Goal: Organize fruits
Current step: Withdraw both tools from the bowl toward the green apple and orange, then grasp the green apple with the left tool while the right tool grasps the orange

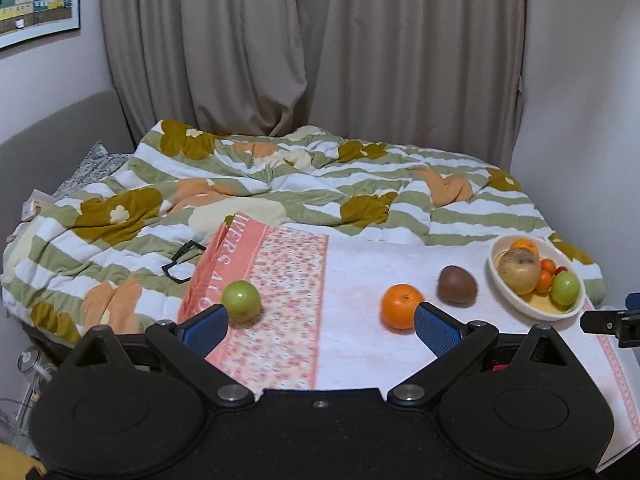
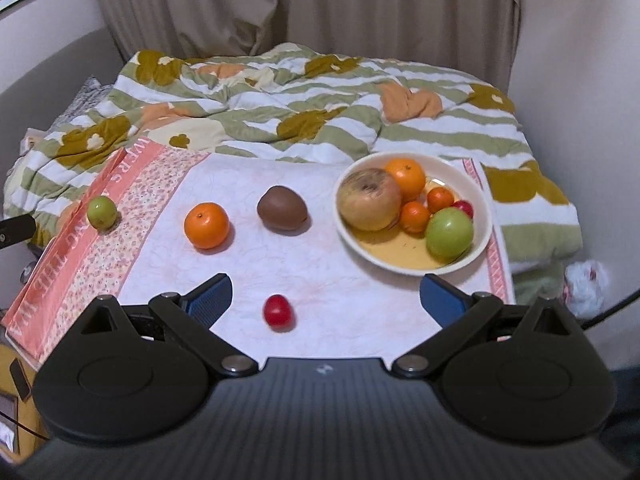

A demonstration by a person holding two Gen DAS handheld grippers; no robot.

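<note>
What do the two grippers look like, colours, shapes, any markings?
Both are matte black with two round housings and angled linkage arms on silver pivot pins. The left gripper has blue textured pads, a smooth body and a small centre screw. The right gripper has the same blue pads, a ribbed body with a small pale logo, and a dark cable at its right edge. No sleeves or hands show.
</note>
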